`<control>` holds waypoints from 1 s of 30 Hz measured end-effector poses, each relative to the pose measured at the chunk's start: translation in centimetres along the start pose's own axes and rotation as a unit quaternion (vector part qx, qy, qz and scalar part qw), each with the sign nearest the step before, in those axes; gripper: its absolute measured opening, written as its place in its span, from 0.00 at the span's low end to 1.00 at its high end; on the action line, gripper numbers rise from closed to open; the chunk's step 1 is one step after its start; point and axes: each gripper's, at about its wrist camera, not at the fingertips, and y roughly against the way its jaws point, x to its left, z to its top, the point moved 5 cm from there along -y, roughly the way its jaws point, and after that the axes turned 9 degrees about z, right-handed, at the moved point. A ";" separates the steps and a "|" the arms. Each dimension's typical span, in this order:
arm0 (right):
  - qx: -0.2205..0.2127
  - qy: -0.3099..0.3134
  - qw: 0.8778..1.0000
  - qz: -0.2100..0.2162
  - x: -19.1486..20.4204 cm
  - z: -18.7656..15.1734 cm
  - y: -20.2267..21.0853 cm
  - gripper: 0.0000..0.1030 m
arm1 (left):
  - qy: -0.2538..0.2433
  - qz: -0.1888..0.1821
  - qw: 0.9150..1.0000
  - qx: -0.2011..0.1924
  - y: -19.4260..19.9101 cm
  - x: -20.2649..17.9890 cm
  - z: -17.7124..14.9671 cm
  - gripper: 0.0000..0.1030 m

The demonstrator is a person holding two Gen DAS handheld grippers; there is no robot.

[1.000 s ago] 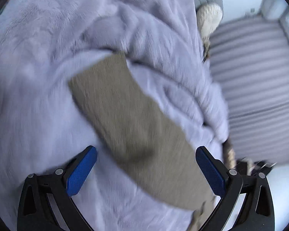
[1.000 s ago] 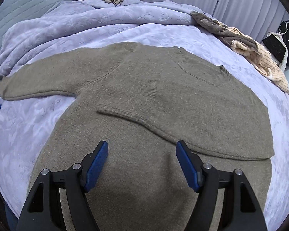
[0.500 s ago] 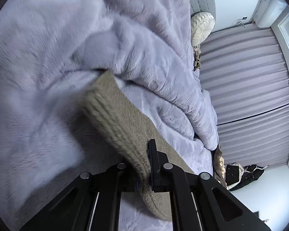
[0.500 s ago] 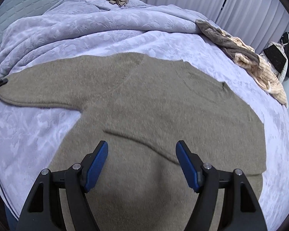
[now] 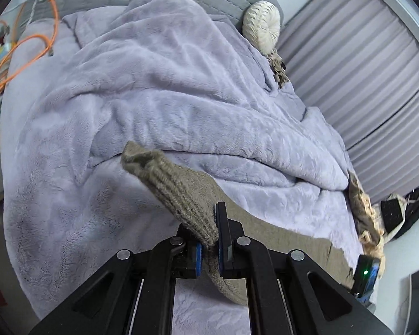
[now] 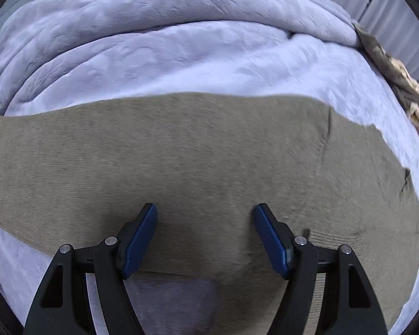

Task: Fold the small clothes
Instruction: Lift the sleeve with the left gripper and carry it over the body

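While left tongs [image 5: 208, 247] pinch sweater cuff [image 5: 178, 192], right tongs [image 6: 206, 234] gape.

An olive-brown knit sweater [image 6: 209, 162] lies spread flat across the lavender bed cover [image 6: 181, 64], its ribbed sleeve cuff [image 5: 178, 192] lifted off the bed and standing up crumpled, pinched between the left tongs [image 5: 209, 247].

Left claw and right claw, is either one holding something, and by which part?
The left claw is shut on the sweater at its ribbed sleeve cuff. The right claw is open, holding nothing.
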 end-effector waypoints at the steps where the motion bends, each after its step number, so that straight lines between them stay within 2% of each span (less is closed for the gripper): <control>1: -0.014 0.002 1.000 0.009 0.3 0.1 0.8 0.74 | -0.012 0.005 1.000 0.003 0.1 -0.7 0.0 0.09; 3: -0.031 -0.018 0.999 0.033 -0.2 -0.1 2.3 0.74 | -0.035 0.018 0.999 0.010 0.0 -2.2 -0.7 0.09; 6: -0.048 -0.030 0.998 0.020 -2.0 -1.1 4.5 0.74 | -0.072 0.045 0.996 0.018 -0.1 -4.3 -1.8 0.09; 10: -0.047 -0.034 0.998 0.000 -4.8 -3.2 6.6 0.74 | -0.124 0.077 0.989 0.027 -0.4 -7.8 -3.6 0.09; 17: -0.046 -0.060 0.997 -0.021 -10.6 -6.7 9.2 0.74 | -0.178 0.109 0.977 0.035 -1.1 -13.0 -6.0 0.09; 30: -0.062 -0.117 0.991 -0.024 -18.3 -10.3 11.9 0.74 | -0.232 0.117 0.964 0.049 -2.5 -21.4 -10.5 0.09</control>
